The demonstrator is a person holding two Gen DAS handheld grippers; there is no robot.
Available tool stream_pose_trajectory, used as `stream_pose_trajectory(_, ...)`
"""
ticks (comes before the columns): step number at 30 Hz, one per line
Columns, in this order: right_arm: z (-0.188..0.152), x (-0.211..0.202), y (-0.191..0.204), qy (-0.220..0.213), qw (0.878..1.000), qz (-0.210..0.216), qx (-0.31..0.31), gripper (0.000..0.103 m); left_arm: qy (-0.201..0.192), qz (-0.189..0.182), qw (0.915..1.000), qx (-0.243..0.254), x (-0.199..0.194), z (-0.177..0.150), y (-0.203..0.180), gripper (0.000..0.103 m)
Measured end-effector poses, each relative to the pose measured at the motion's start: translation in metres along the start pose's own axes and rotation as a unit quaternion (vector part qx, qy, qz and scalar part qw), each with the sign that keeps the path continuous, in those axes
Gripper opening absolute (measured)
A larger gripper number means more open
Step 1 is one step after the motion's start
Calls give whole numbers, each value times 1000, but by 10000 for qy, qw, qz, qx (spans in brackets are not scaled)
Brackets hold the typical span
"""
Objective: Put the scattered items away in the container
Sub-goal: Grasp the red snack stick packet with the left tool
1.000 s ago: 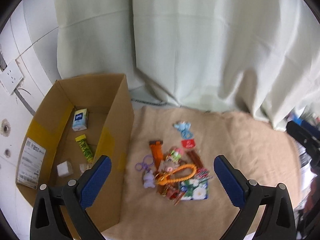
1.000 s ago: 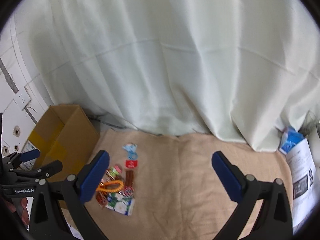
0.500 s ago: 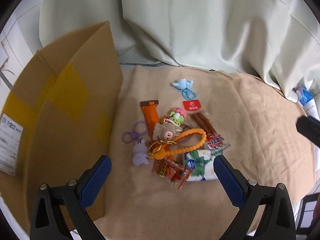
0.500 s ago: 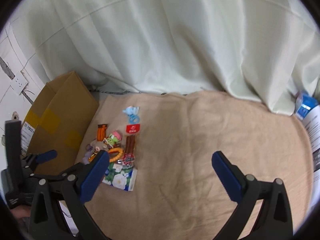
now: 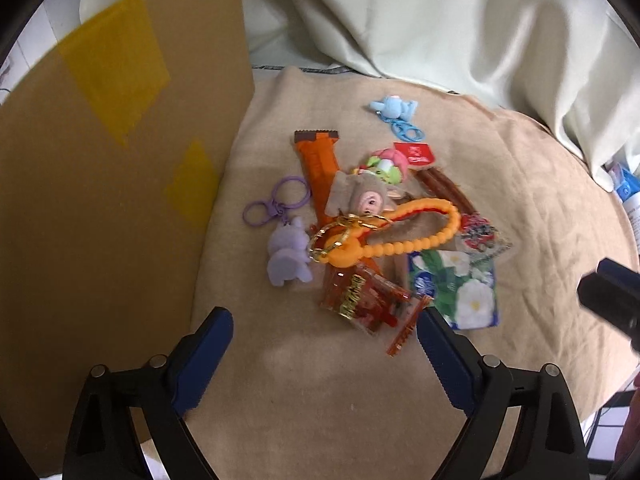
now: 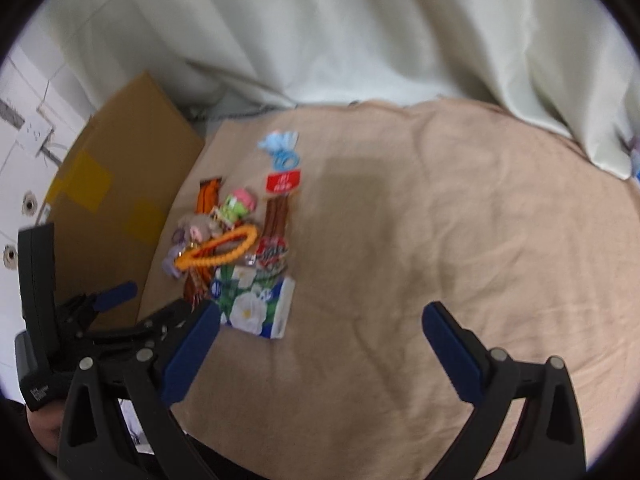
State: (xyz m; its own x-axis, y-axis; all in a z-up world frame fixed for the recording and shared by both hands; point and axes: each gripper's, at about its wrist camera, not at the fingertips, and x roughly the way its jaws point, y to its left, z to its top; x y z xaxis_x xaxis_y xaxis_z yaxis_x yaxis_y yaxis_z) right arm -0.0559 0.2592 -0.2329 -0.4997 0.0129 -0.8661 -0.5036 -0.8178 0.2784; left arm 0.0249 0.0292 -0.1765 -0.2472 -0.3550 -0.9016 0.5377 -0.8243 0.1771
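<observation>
While both claws hang spread and empty, we are lined up on a heap of small things in the centre of the left wrist view. Our left claw (image 5: 324, 344) sits at the bottom of that frame, just short of a red snack pack (image 5: 362, 294); our right claw (image 6: 320, 334) hovers over bare cloth (image 6: 440, 208), with a floral tissue pack (image 6: 256, 300) by its left finger.

Nothing is in the box (image 5: 100, 184) that we can see from here: only its outer wall fills the left of the frame, its opening out of sight. Everything to be tidied lies on the cloth-covered worktop just right of that wall.

The heap is the risk. An orange bead loop (image 5: 404, 236) lies across a plush doll (image 5: 366, 196) and touches a gold ring (image 5: 332, 236), so pinching one piece may drag others along and spill them short of the box. A purple charm (image 5: 286, 256) with its clip rings sits apart at the left edge and looks the cleaner pick. The flat packs may slip from a shallow pinch, and the soft cloth could bunch up into the fingers. The box wall stands close to our left finger, so a sideways swing might knock it.
</observation>
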Motion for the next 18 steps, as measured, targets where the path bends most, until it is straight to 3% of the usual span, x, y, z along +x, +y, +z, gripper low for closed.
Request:
stream_pose_trajectory(6,1,1,6,-10,9999,26,-101,101,258,-250,9990,-259,20,1,7,94)
stream_pose_trajectory(12,2,6,4,84,9999,-26,-105,101,389,-812,9923,-853,33,6,21,94)
stream_pose_trajectory(15,3,9,5,112,9999,-11,-117,101,326,-808,9937,-709,36,12,15,94)
stream_pose_trajectory(16,3,10,6,124,9998,-5,-130,101,291,-822,9942,-625,35,13,13,92)
stream_pose_trajectory(18,5,12,8,136,9998,3,-172,101,180,-763,9960,-433,33,13,9,72)
